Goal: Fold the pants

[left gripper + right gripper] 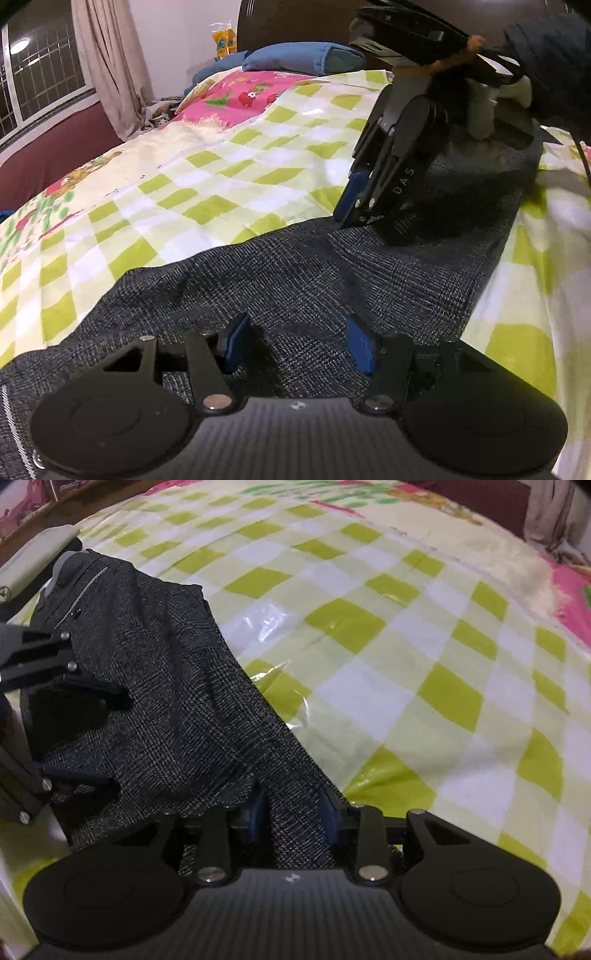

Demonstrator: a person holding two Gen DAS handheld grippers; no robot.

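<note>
Dark grey checked pants point(295, 277) lie on the bed. In the left wrist view my left gripper point(299, 343) is open, its blue pads apart just over the cloth. Beyond it my right gripper point(354, 206) stands tilted down onto the pants. In the right wrist view my right gripper point(293, 814) has its jaws on either side of a raised ridge of the pants point(177, 686); they look partly open and I cannot tell if they pinch it. The zipper point(79, 590) shows at the far left. My left gripper point(114, 738) enters from the left, open over the cloth.
The bed is covered by a green and white checked sheet point(229, 173) point(424, 657) with a pink cartoon print. A blue pillow point(306, 57) lies by the dark headboard. A window and a curtain point(107, 62) stand at left.
</note>
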